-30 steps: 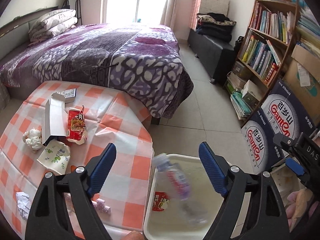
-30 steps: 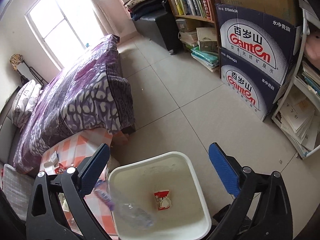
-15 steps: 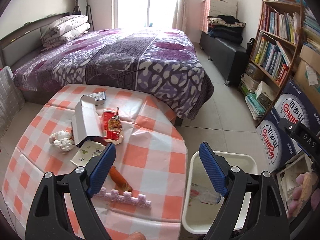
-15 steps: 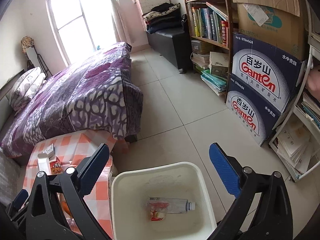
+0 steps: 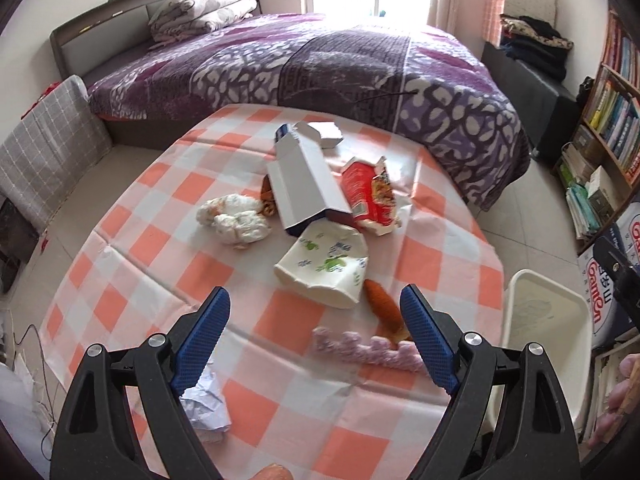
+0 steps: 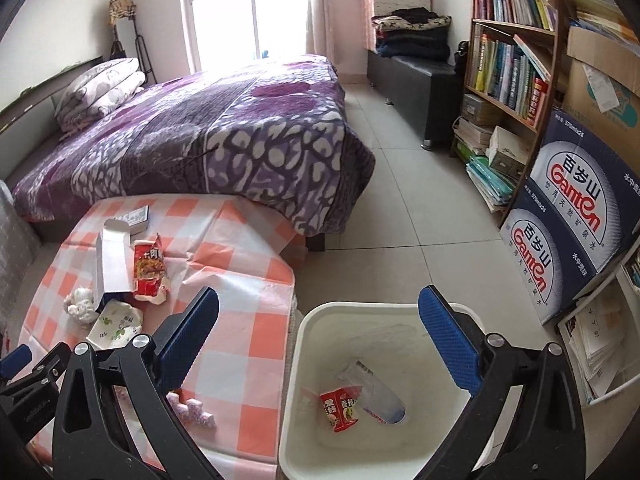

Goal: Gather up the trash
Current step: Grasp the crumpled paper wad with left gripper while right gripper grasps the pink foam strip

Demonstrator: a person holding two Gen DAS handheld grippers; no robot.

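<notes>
My left gripper [image 5: 316, 326] is open and empty above the checked table [image 5: 132, 248]. Ahead of it lie a crushed paper cup [image 5: 324, 268], an orange sausage piece [image 5: 384, 308], a pink blister strip [image 5: 368, 350], a white open carton [image 5: 304, 184], a red snack wrapper [image 5: 370, 194], a tissue wad [image 5: 236, 220] and a crumpled paper [image 5: 204, 402]. My right gripper [image 6: 320, 340] is open and empty over the white bin [image 6: 316, 320], which holds a plastic bottle [image 6: 376, 392] and a small red wrapper [image 6: 340, 408].
The bin stands on the floor at the table's right edge [image 5: 536, 320]. A purple bed [image 5: 320, 60] lies behind the table. Ganten water boxes [image 6: 576, 216] and a bookshelf [image 6: 508, 64] line the right wall. A small card box [image 5: 328, 134] sits at the table's far side.
The bottle fell from my left gripper into the bin and settled there. My left gripper swung left from over the bin to over the table. My right gripper stayed over the bin.
</notes>
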